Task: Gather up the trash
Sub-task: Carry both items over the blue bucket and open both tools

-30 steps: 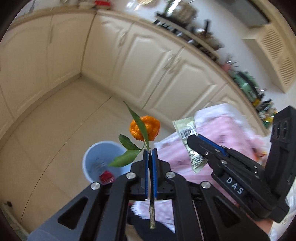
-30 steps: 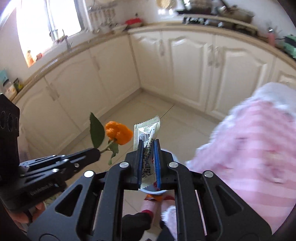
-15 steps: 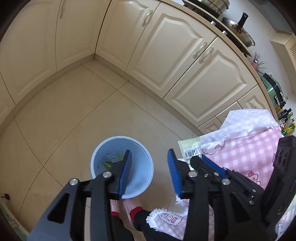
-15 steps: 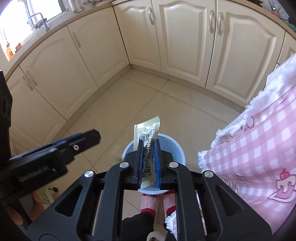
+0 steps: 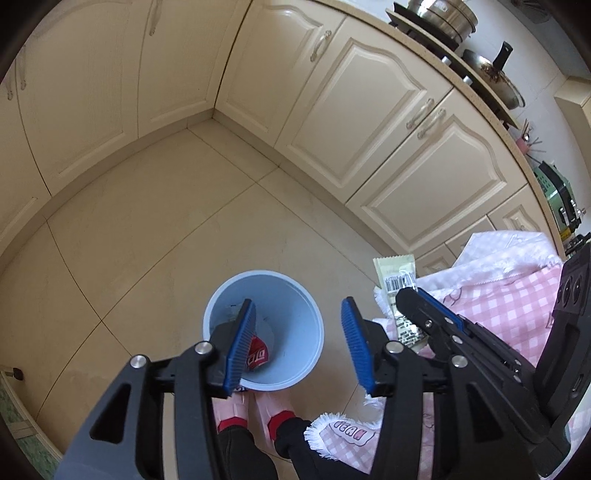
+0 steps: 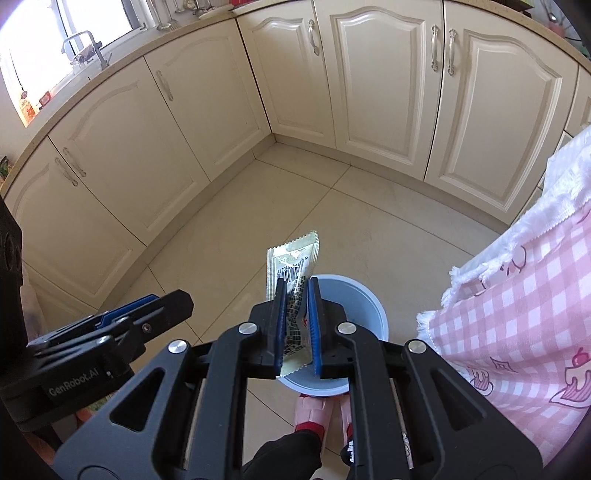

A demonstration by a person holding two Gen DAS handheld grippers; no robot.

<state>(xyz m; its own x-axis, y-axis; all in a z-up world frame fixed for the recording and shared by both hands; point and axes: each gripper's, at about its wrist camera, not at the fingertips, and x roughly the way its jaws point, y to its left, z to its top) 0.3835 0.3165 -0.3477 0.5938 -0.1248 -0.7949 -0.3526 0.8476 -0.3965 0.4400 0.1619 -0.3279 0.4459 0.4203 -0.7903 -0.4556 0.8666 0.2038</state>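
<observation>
A light blue bin [image 5: 291, 325] stands on the tiled floor, with a red wrapper [image 5: 257, 355] in its bottom. My left gripper [image 5: 299, 332] hangs above the bin, its jaws opening and nothing between them. My right gripper [image 6: 296, 301] is shut on a pale snack wrapper [image 6: 293, 258] with a barcode, held upright over the bin [image 6: 364, 306]. In the left wrist view the right gripper [image 5: 424, 306] and its wrapper [image 5: 397, 277] sit just right of the bin. The left gripper [image 6: 177, 301] shows at the left in the right wrist view.
Cream cabinet doors [image 5: 354, 114] wrap around the floor corner. A pink checked cloth [image 6: 524, 302] with a white fringe hangs at the right. The person's pink slippers [image 5: 258, 406] stand just behind the bin. Pots [image 5: 439, 14] sit on the counter.
My left gripper opened and the orange peel with its leafy stem dropped out of it. Both grippers sank toward the bin, the right one still clamping the wrapper.
</observation>
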